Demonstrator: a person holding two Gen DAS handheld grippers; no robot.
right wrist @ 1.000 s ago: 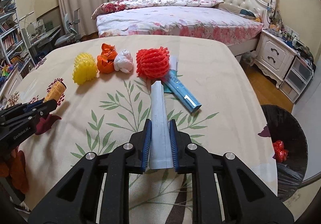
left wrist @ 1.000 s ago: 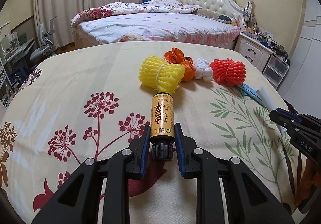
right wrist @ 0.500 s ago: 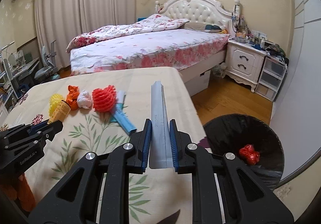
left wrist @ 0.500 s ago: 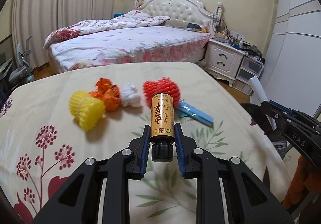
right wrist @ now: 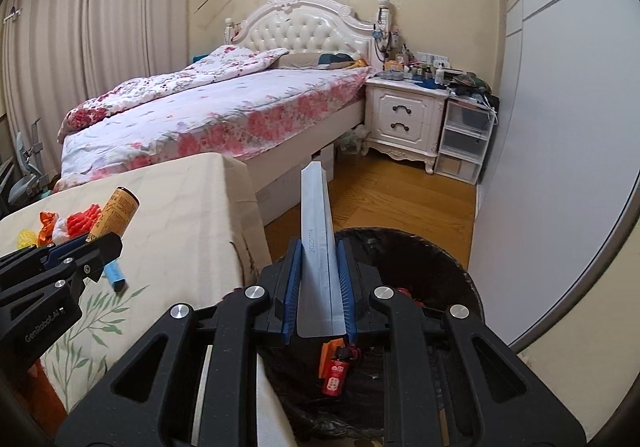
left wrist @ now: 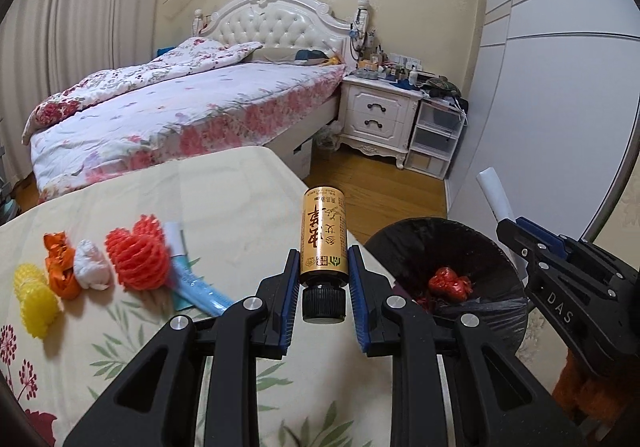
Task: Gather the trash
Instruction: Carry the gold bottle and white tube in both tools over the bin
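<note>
Gold-labelled bottle is sitting clamped in the left tool, short of the black bin; let go here, it risks dropping onto the counter edge. The right tool is gripping a grey packet over the bin; its length could catch the rim.

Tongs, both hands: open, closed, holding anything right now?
Left tongs: closed on the gold bottle.
Right tongs: closed on the flat silver tube.
</note>
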